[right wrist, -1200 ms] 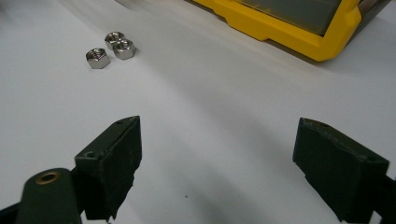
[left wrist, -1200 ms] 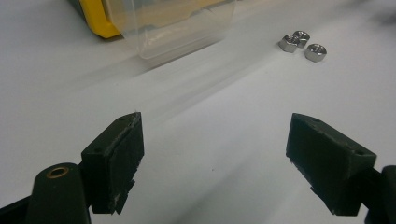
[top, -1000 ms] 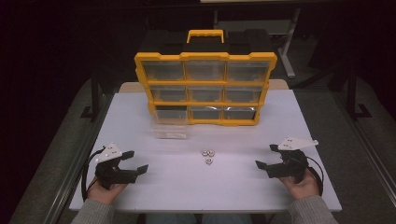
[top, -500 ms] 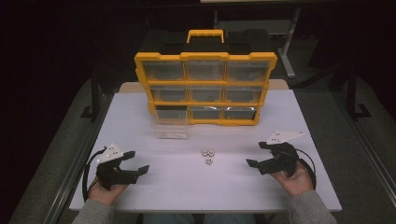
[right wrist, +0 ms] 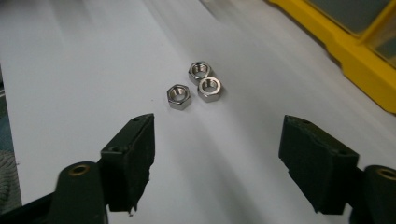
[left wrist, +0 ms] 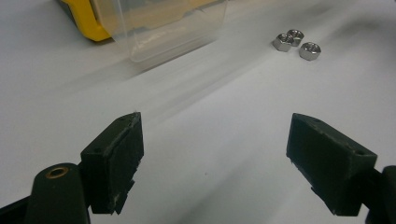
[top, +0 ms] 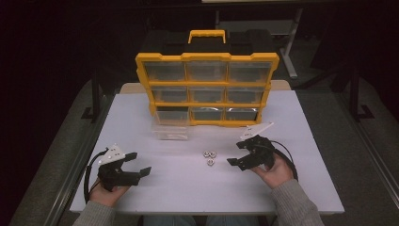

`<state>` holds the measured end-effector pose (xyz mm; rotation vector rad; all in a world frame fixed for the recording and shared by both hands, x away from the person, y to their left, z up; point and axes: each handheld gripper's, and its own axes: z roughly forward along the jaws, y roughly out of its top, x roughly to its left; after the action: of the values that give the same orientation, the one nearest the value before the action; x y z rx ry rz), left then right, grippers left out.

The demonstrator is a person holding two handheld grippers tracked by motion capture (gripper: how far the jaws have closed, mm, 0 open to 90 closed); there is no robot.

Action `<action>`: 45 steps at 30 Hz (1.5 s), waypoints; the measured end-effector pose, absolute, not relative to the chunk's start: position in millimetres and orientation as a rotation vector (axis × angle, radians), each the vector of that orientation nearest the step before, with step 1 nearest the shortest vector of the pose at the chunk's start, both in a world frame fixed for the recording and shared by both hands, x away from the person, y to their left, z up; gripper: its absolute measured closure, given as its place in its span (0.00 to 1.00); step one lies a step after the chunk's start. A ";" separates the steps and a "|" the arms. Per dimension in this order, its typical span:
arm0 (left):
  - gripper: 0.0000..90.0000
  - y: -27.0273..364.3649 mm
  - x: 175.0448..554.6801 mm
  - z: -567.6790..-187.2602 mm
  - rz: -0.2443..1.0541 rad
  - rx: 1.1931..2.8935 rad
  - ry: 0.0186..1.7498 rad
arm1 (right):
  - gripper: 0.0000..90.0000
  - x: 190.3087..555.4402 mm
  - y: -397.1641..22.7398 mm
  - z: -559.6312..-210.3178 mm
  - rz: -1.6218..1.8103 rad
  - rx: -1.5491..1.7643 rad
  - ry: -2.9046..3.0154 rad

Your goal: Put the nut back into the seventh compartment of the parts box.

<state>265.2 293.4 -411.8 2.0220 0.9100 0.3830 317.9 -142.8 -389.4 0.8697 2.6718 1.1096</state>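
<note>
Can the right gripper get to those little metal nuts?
Probably yes. The right gripper is open and aimed at the nuts, with bare white table between them and nothing in the way.

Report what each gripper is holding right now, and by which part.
Nothing is held. The left gripper is open over bare table. The right gripper, jaws just closing, is empty, apart from the three small silver hex nuts.

Three steel hex nuts lie clustered on the white table at upper centre. The right gripper has just been closing, nothing between its jaws. A yellow organiser crosses the upper right corner.
</note>
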 end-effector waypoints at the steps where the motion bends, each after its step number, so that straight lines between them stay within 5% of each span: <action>1: 0.21 293.2 264.9 -411.7 0.383 2.019 0.911 | 0.31 319.6 -138.1 -390.1 1.095 0.871 2.691; 45: 0.21 293.7 265.1 -410.7 0.387 2.008 0.911 | 0.73 343.2 -61.4 -432.8 0.836 0.610 2.886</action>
<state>265.1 293.7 -410.7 2.0082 0.9114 0.3871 343.2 -61.4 -432.8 0.6098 2.8865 0.8362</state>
